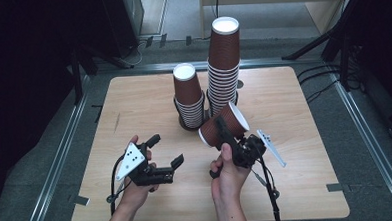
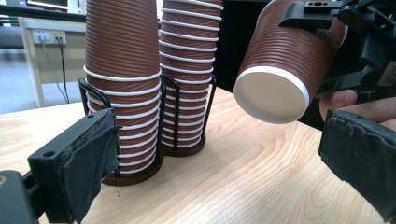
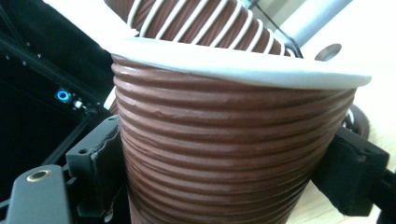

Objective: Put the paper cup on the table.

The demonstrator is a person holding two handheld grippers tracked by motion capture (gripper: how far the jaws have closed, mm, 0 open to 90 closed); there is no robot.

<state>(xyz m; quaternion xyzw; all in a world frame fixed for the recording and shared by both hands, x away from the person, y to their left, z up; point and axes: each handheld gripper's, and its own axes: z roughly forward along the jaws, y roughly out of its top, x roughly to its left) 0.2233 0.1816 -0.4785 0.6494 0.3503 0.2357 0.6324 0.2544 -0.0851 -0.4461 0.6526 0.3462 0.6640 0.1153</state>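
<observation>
My right gripper [image 1: 220, 130] is shut on a single brown ribbed paper cup [image 1: 225, 124], held tilted above the table just in front of the stacks. Its white base [image 2: 272, 94] faces my left gripper. In the right gripper view the cup [image 3: 229, 154] sits between both pads [image 3: 105, 172]. A short stack of upturned cups [image 1: 188, 96] and a taller stack [image 1: 224, 64] stand side by side in black wire holders. My left gripper [image 1: 166, 150] hovers open, left of the held cup, with nothing between its fingers [image 2: 91, 158].
The light wooden table [image 1: 294, 116] has bare surface on both sides of the stacks and along the front edge. The wire holders [image 2: 95, 95] rest on round dark bases. Dark floor, cables and stand legs surround the table.
</observation>
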